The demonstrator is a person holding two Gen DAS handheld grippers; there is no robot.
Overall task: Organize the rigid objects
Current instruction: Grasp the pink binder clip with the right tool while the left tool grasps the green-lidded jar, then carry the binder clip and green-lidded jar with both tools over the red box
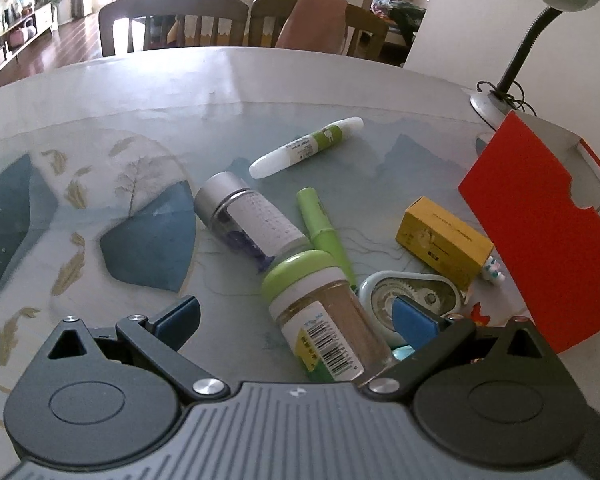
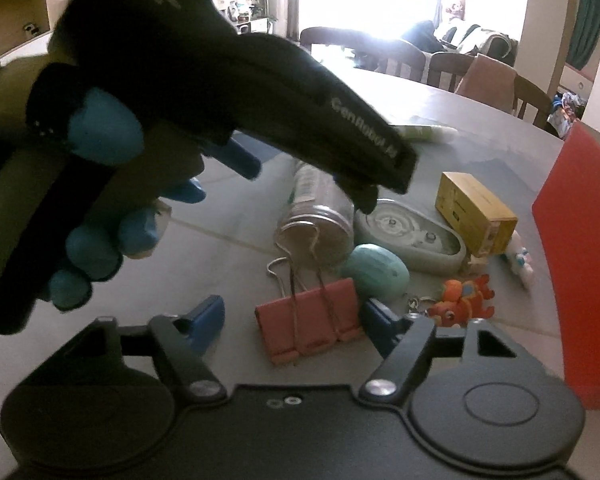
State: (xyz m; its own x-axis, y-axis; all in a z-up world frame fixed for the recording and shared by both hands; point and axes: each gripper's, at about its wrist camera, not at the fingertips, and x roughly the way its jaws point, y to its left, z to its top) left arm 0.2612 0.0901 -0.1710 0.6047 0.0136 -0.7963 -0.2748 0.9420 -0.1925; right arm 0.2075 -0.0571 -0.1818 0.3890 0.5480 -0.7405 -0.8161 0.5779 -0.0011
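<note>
In the left wrist view my left gripper (image 1: 296, 314) is open, its fingers on either side of a lying clear jar with a green lid (image 1: 320, 312). Past it lie a silver-capped bottle (image 1: 248, 216), a green marker (image 1: 326, 236), a white-green tube (image 1: 306, 147), a correction tape dispenser (image 1: 412, 292) and a yellow box (image 1: 444, 240). In the right wrist view my right gripper (image 2: 296, 320) is open around a pink binder clip (image 2: 312, 328). The jar (image 2: 320, 224), a teal egg shape (image 2: 376, 274), the dispenser (image 2: 412, 240) and the yellow box (image 2: 476, 212) lie beyond. The left gripper body (image 2: 228, 92) hangs above.
A red open box (image 1: 540, 240) stands at the right, also in the right wrist view (image 2: 584, 264). A desk lamp (image 1: 516, 64) stands behind it. An orange toy keychain (image 2: 464, 300) and a small white figure (image 2: 522, 264) lie near the box. Chairs (image 1: 172, 24) line the table's far edge.
</note>
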